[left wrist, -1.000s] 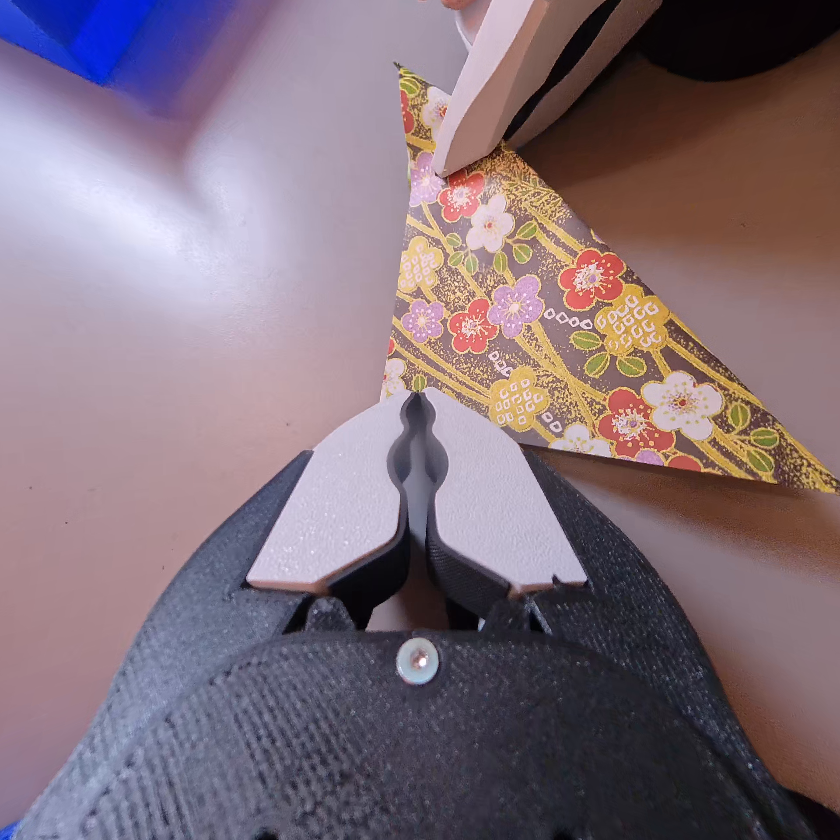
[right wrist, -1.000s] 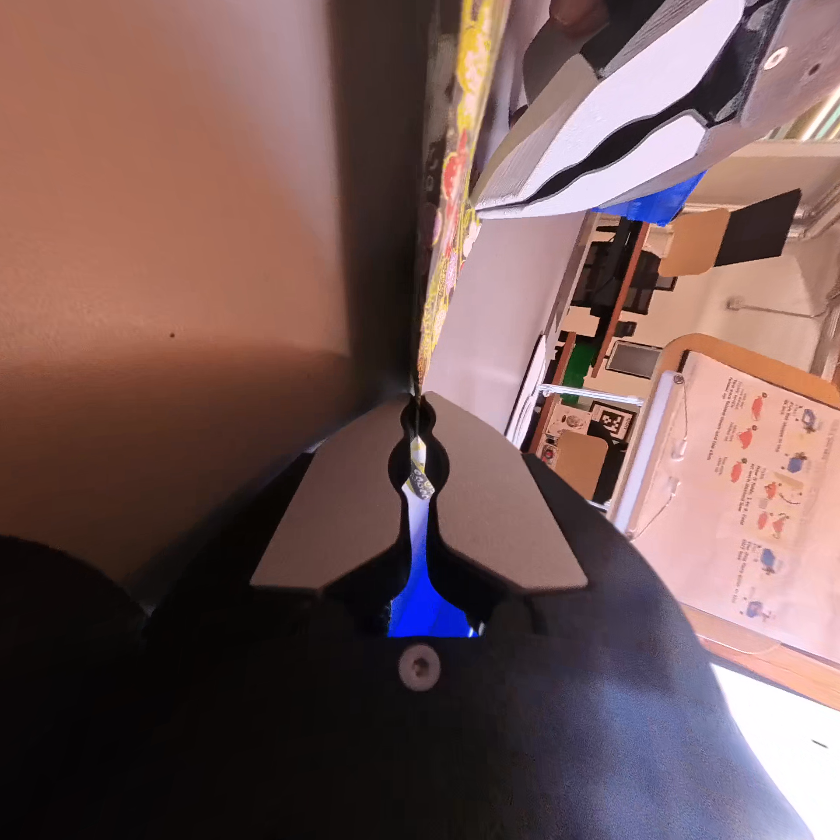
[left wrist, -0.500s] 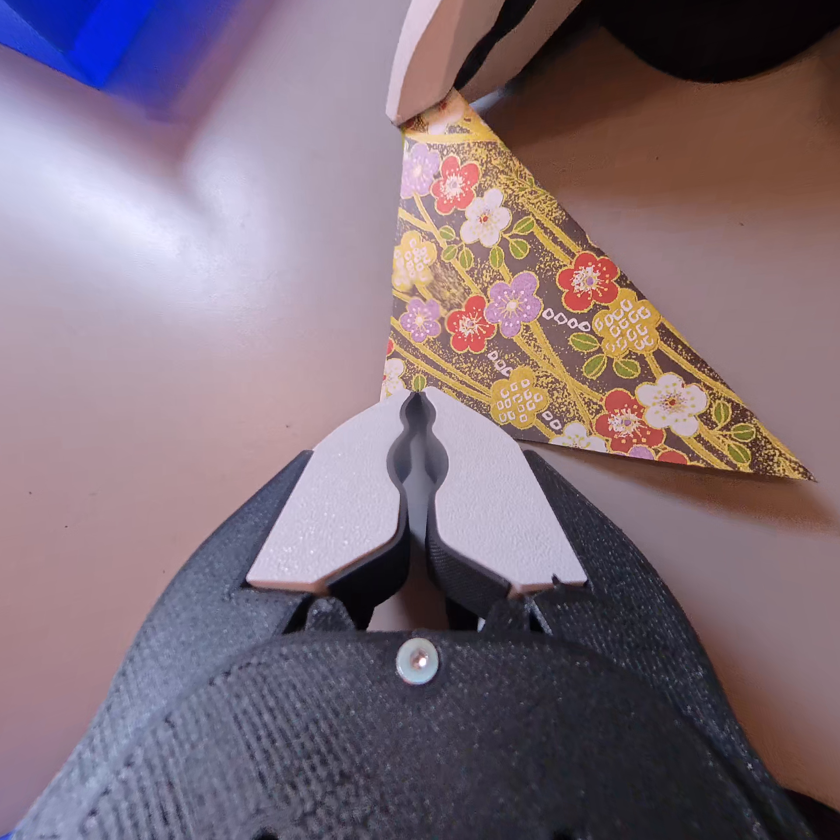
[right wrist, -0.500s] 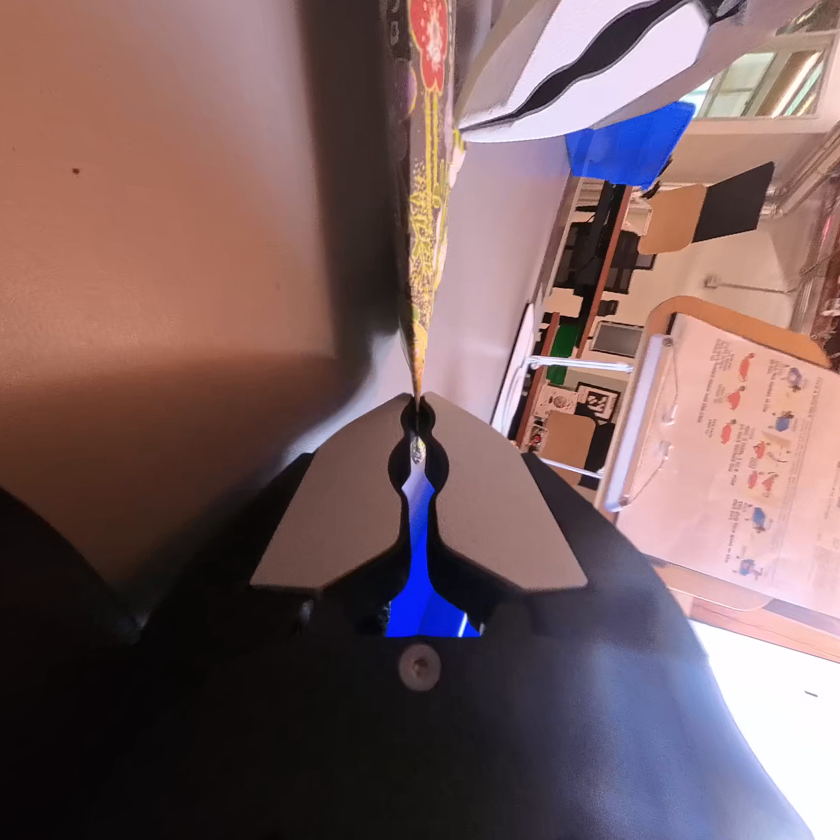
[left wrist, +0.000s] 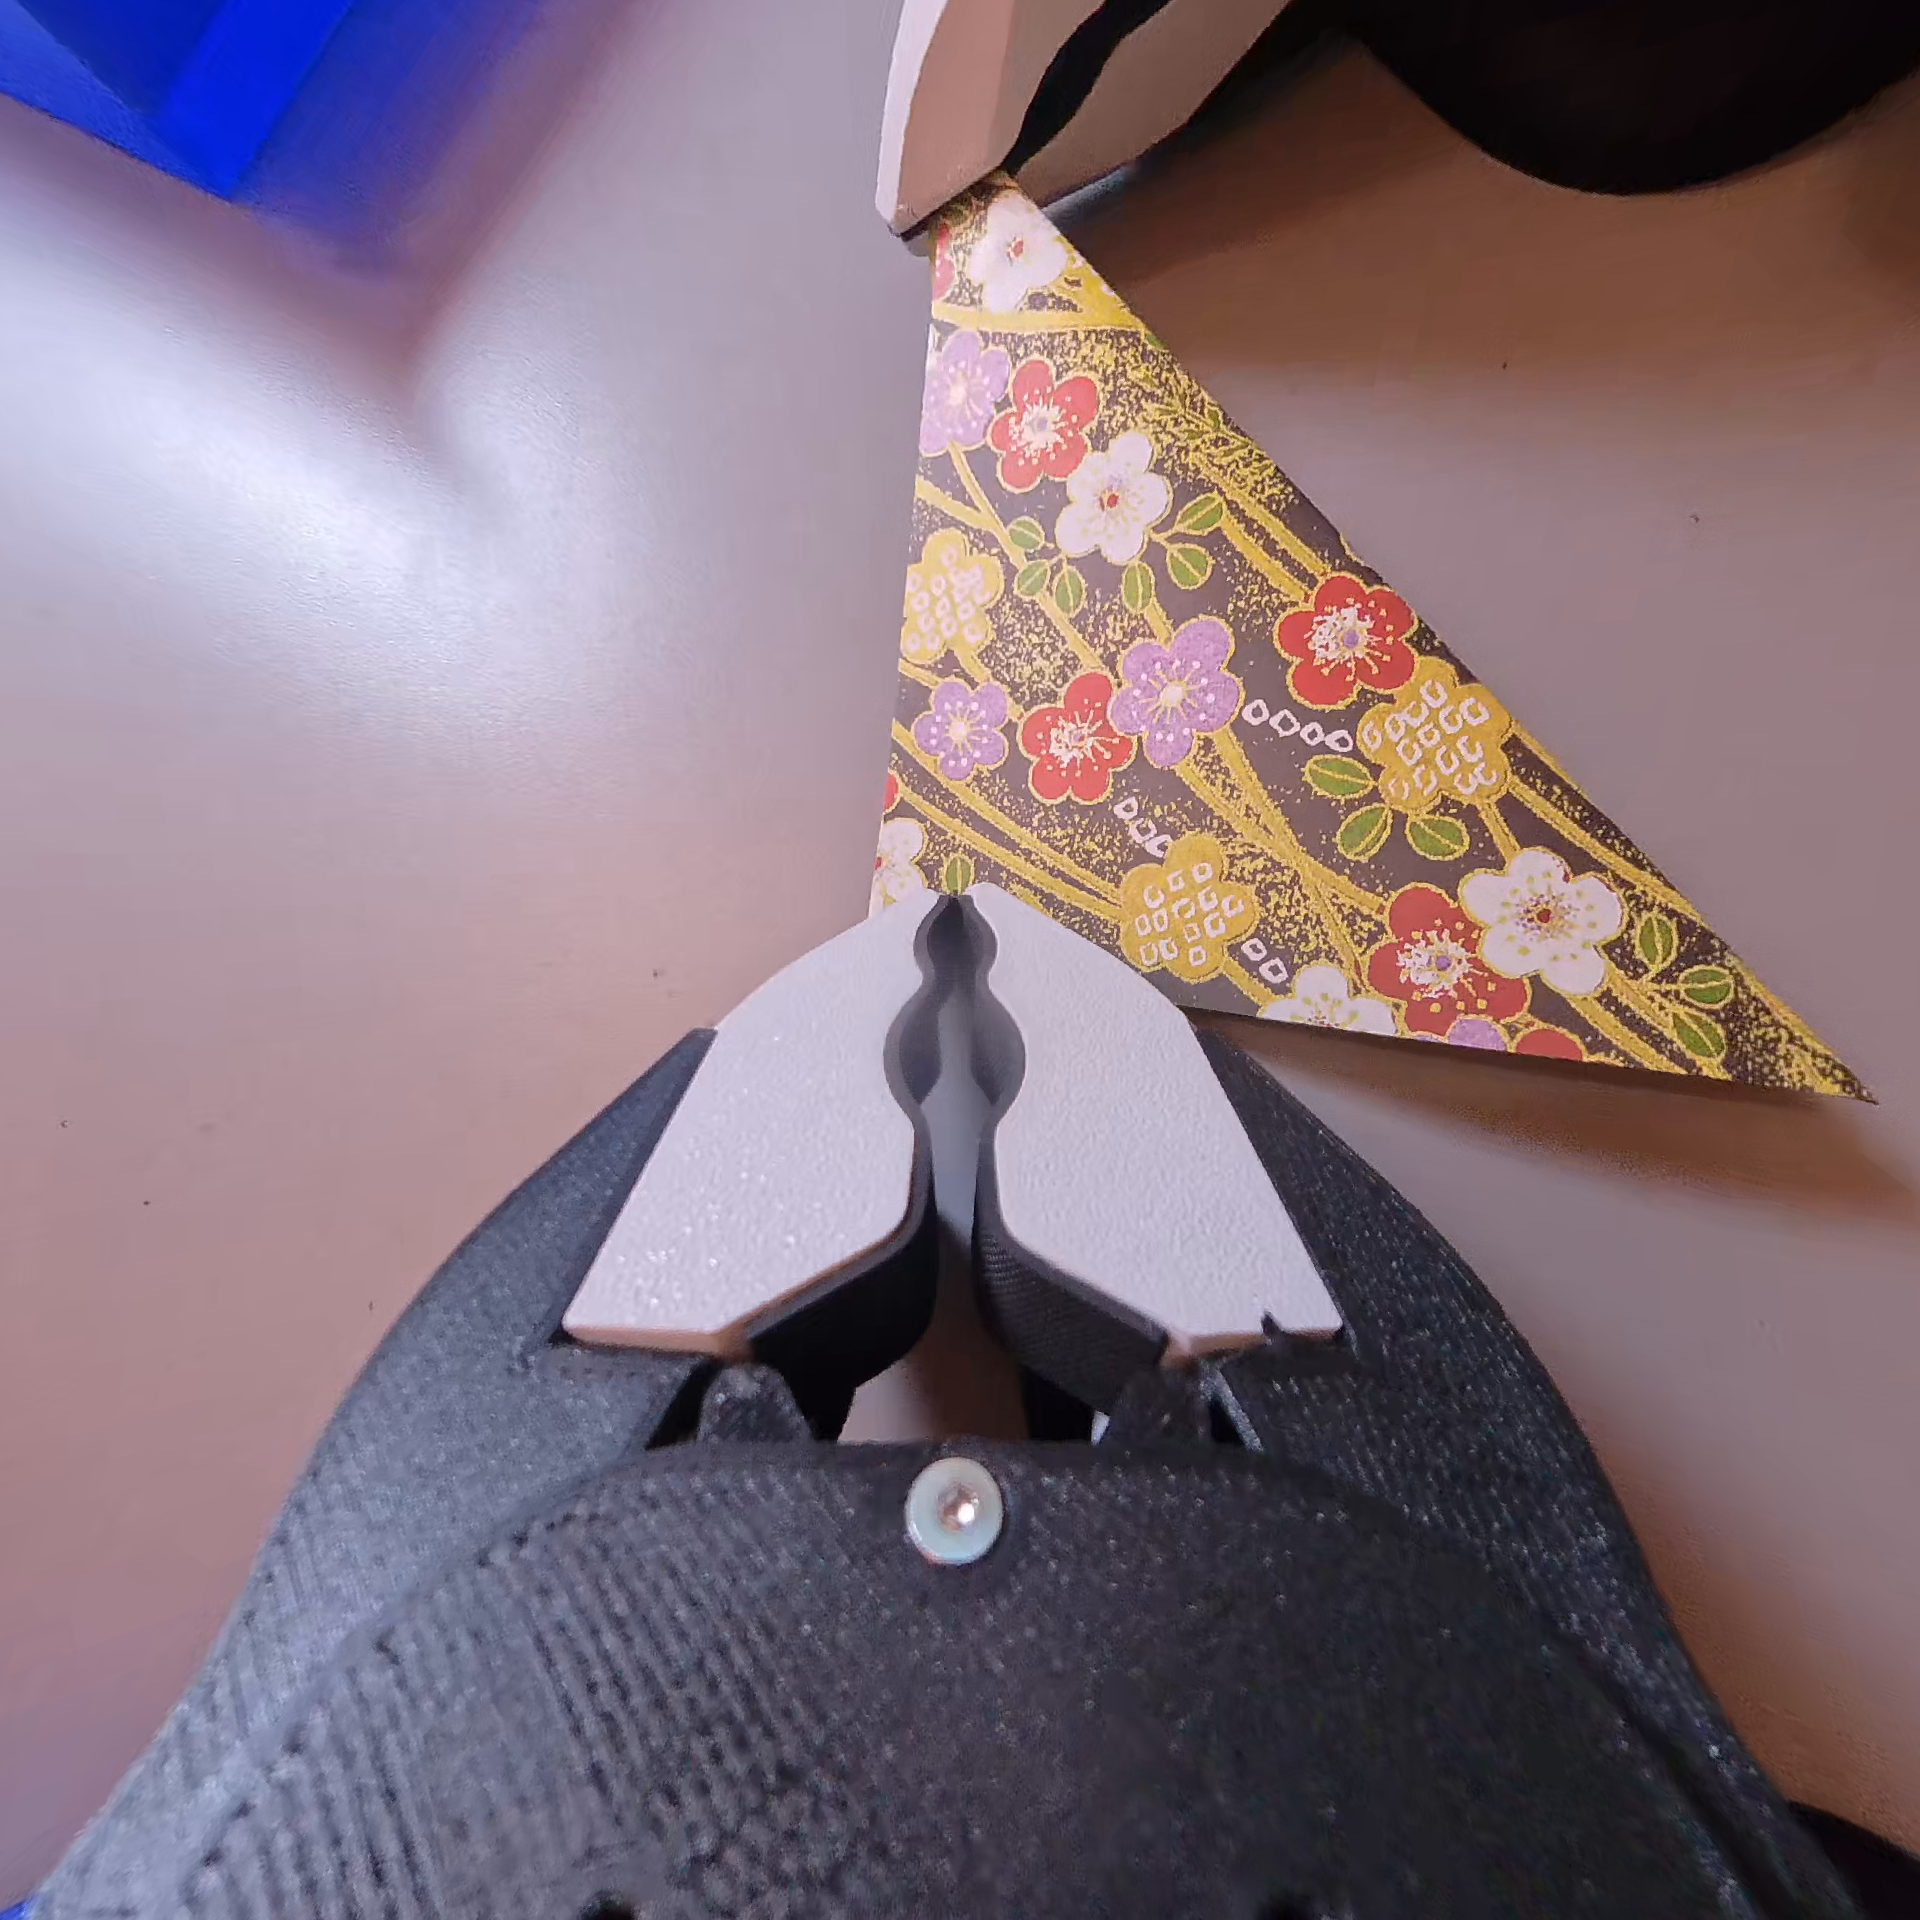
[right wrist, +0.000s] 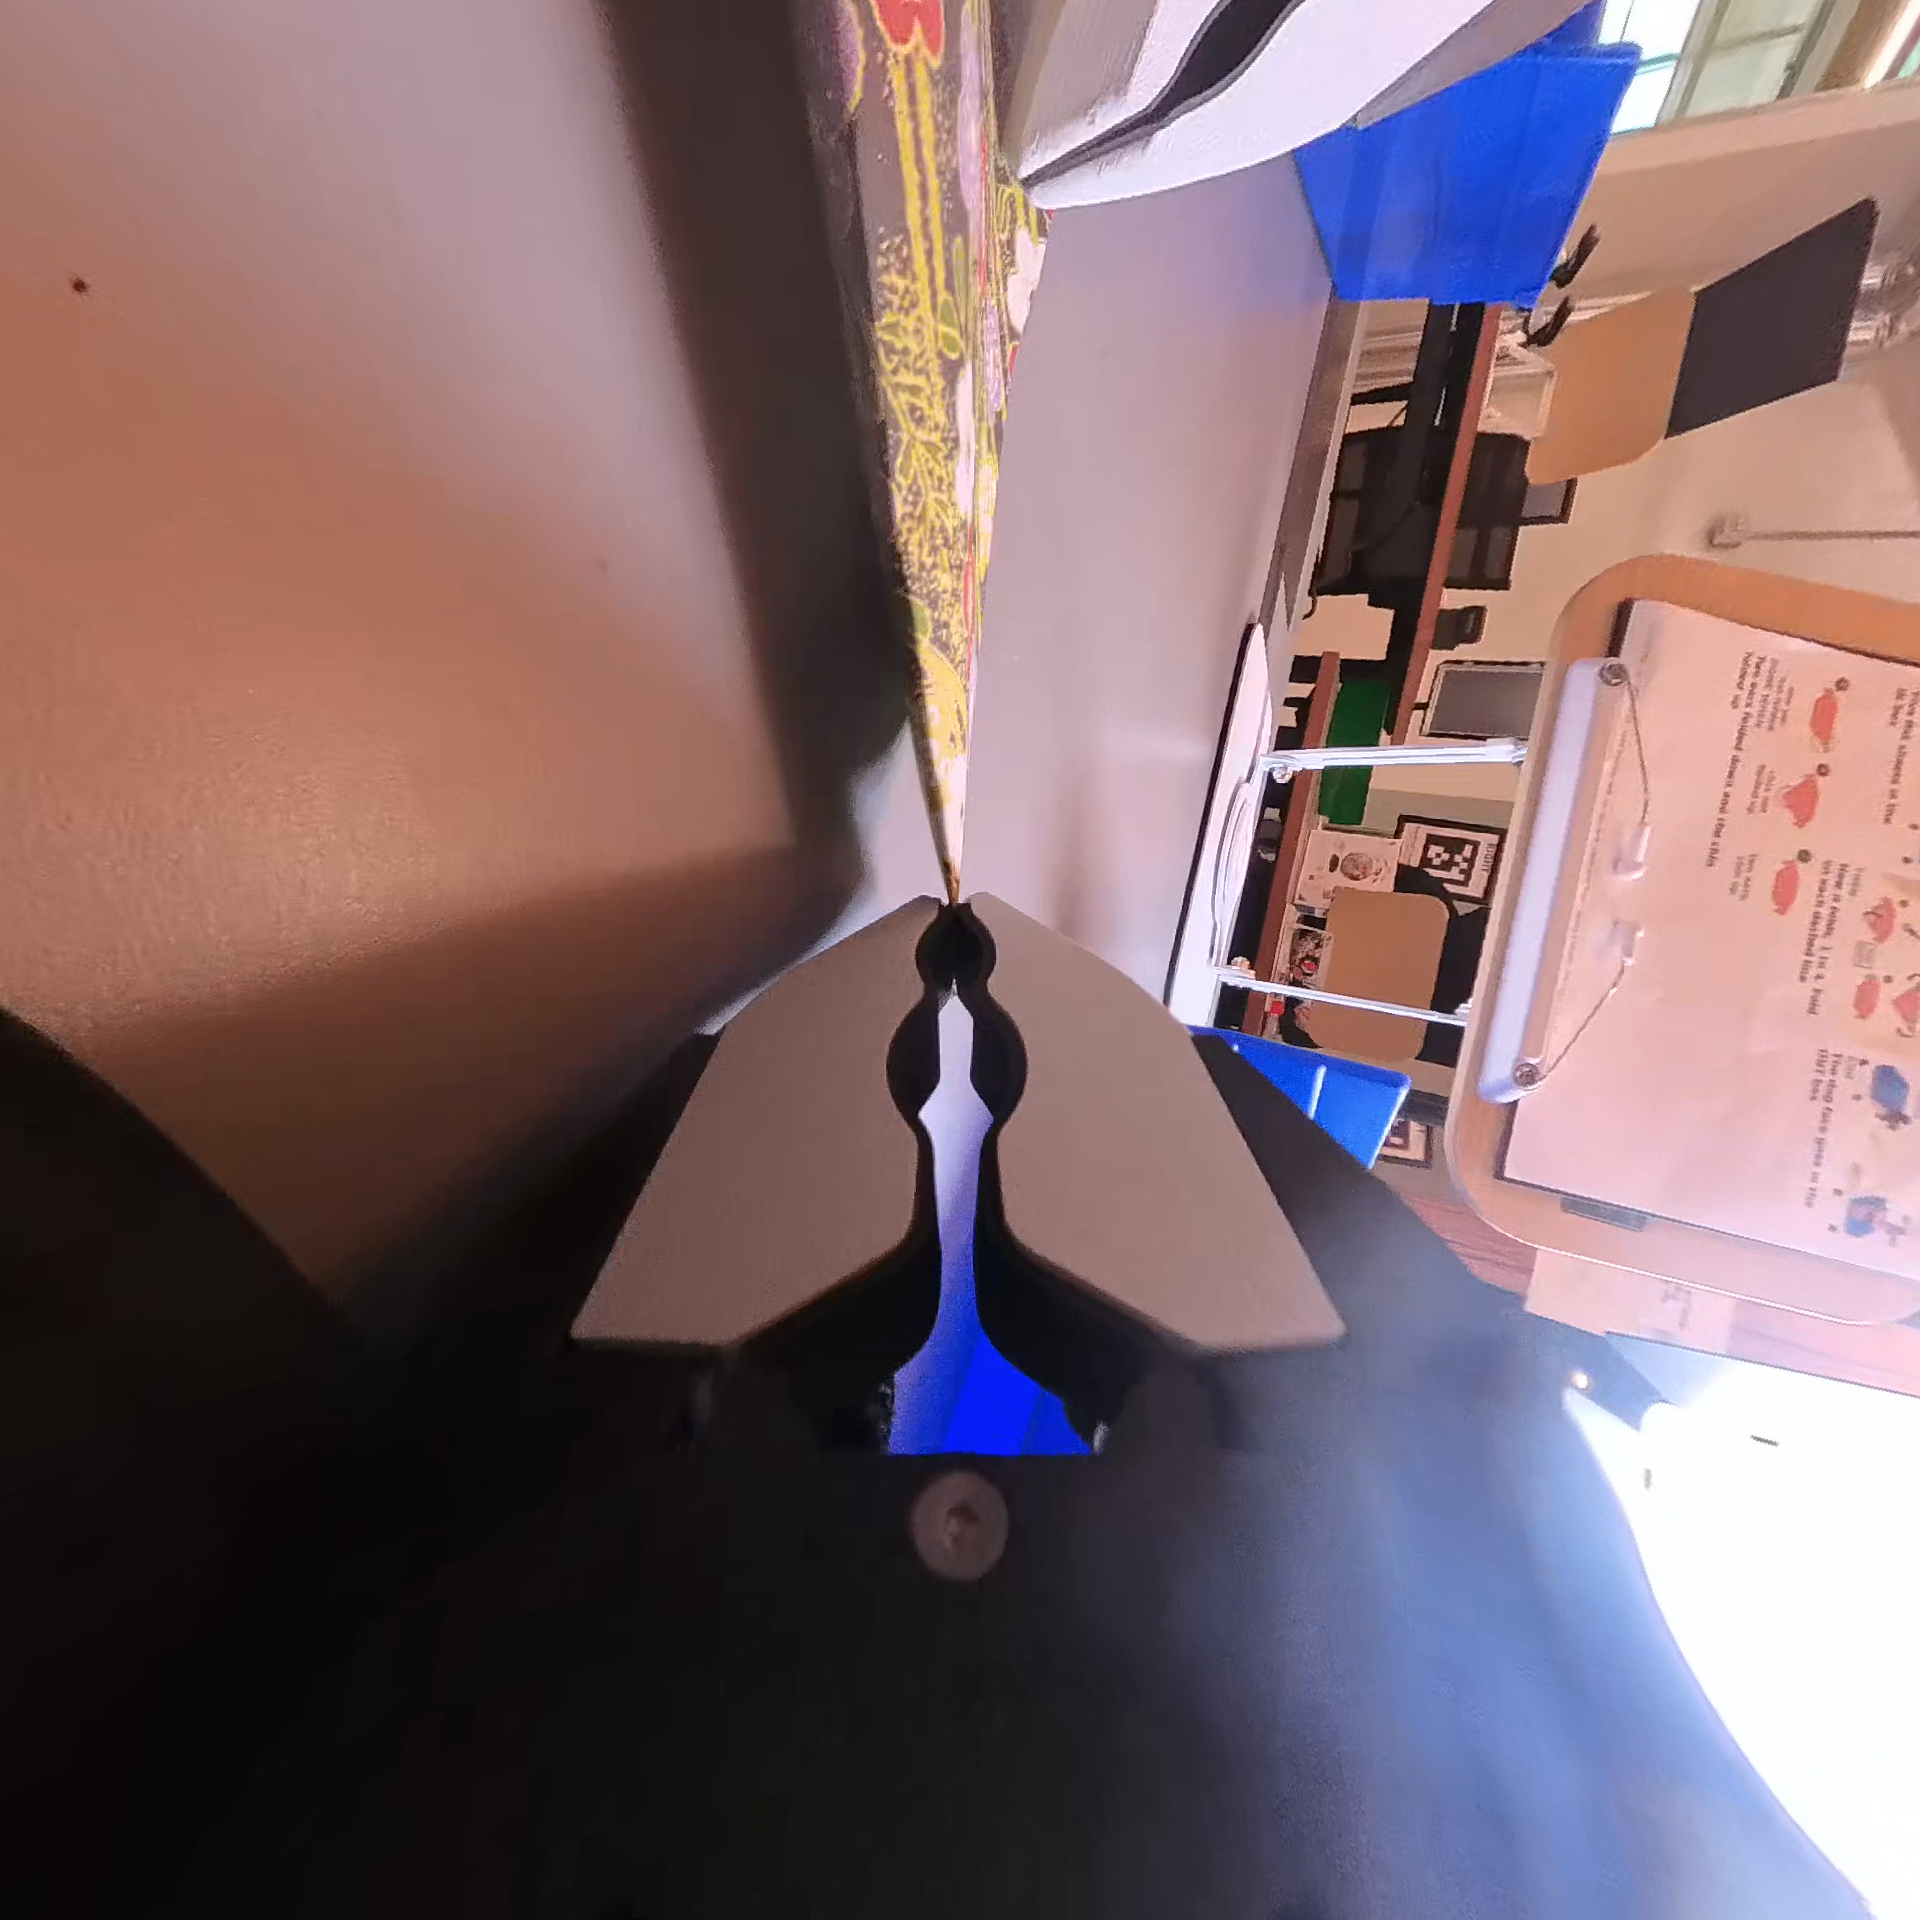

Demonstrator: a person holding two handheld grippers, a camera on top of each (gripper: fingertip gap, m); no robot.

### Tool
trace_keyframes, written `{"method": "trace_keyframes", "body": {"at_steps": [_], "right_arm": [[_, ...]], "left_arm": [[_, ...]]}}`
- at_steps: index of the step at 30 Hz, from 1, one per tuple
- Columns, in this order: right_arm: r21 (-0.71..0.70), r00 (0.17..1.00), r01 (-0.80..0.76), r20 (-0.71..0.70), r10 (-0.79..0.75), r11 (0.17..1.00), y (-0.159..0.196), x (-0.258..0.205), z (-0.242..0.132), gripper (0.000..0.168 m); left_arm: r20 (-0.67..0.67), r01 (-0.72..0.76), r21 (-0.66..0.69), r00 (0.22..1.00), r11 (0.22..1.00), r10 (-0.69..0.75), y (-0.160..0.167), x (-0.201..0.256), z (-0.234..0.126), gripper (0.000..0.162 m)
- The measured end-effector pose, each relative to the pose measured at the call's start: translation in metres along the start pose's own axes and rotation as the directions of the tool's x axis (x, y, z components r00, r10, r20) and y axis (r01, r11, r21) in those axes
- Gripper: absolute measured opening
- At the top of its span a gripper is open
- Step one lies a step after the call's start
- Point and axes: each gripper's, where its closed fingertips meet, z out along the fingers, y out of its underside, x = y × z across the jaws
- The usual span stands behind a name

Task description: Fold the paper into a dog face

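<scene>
The floral paper [left wrist: 1195,675] is folded into a triangle and lies flat on the grey table [left wrist: 416,727]. My left gripper [left wrist: 951,906] is shut, and its tips rest on the paper's near corner. My right gripper [left wrist: 914,208] is at the paper's far corner at the top of the left wrist view. In its own view the right gripper [right wrist: 951,912] is shut, with only the very tip of the paper [right wrist: 935,364] caught between its fingertips. The left gripper [right wrist: 1143,114] shows there at the top, lying over the paper.
A blue bin [left wrist: 208,94] stands at the far left of the table and also shows in the right wrist view [right wrist: 1455,177]. A board with an instruction sheet [right wrist: 1714,935] stands beyond the table. A dark sleeve [left wrist: 1662,83] is at the top right. My hands' fingertips stand some 12 cm from each other.
My right gripper has slid along the paper's left edge, away from the left gripper to the far corner. Less paper sits between its jaws now. The left gripper has stayed put.
</scene>
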Motion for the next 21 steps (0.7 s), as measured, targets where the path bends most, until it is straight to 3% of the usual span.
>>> {"method": "trace_keyframes", "body": {"at_steps": [21], "right_arm": [[-0.026,0.991,-0.105,-0.082,0.102,0.994,0.021,0.009,-0.023,0.0]], "left_arm": [[-0.006,0.01,0.002,1.0,1.0,-0.01,0.0,0.0,0.0,0.0]]}}
